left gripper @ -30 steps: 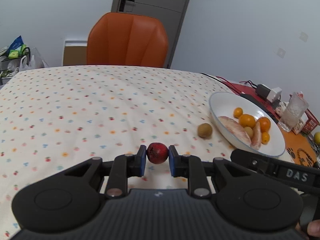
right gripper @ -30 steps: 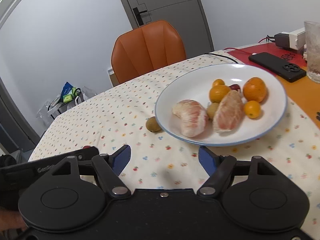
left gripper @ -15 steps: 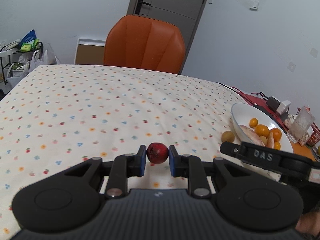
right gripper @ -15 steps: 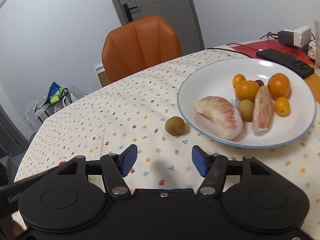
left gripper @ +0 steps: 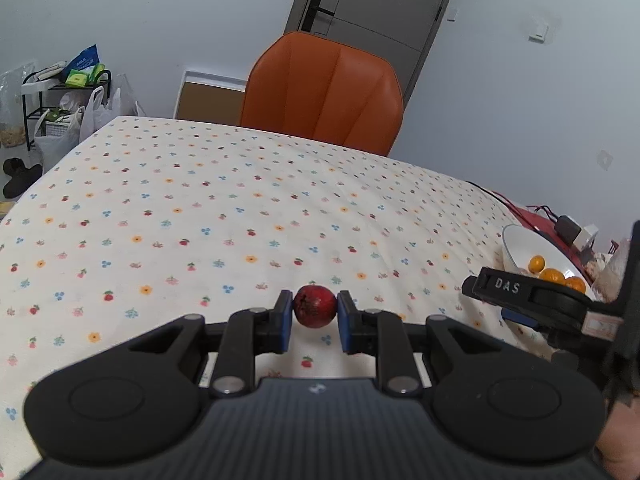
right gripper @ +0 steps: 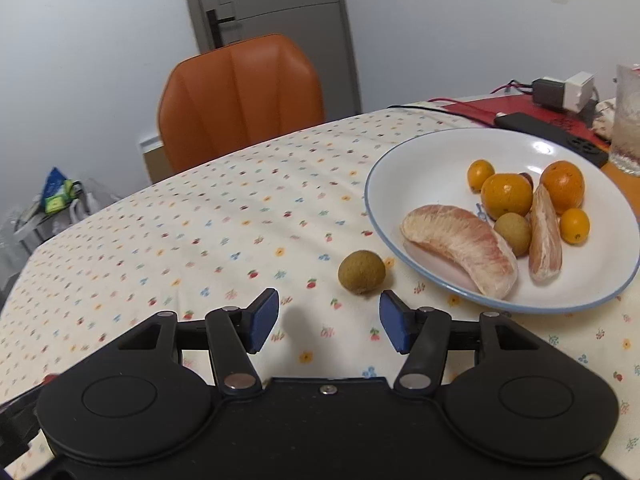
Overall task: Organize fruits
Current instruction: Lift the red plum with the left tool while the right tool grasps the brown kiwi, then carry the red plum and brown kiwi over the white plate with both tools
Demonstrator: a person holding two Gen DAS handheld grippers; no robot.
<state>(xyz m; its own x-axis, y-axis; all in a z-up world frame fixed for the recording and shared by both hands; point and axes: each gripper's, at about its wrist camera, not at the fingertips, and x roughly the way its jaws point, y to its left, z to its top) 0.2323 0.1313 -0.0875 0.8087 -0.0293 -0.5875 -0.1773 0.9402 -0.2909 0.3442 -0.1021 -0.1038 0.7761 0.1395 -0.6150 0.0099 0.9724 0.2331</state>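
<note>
My left gripper (left gripper: 314, 322) is shut on a small dark red fruit (left gripper: 315, 311) and holds it above the dotted tablecloth. My right gripper (right gripper: 328, 320) is open and empty, with a small brown round fruit (right gripper: 361, 272) lying on the cloth just ahead of its right finger. To the right stands a white plate (right gripper: 400, 168) with several oranges, two peeled pomelo segments (right gripper: 460, 248) and a brown fruit. The plate (left gripper: 516, 240) shows at the right edge of the left wrist view, partly hidden by the right gripper (left gripper: 524, 296).
An orange chair (left gripper: 324, 92) stands behind the table's far edge. A phone (right gripper: 548, 132), a charger with cables (right gripper: 560, 92) and a glass (right gripper: 628, 116) sit on the red mat at the far right. Bags and a rack (left gripper: 60, 96) stand on the floor at left.
The left gripper has swung left with the red fruit, so the plate slid to the right edge. The right gripper has closed in on the brown fruit, its jaws still open.
</note>
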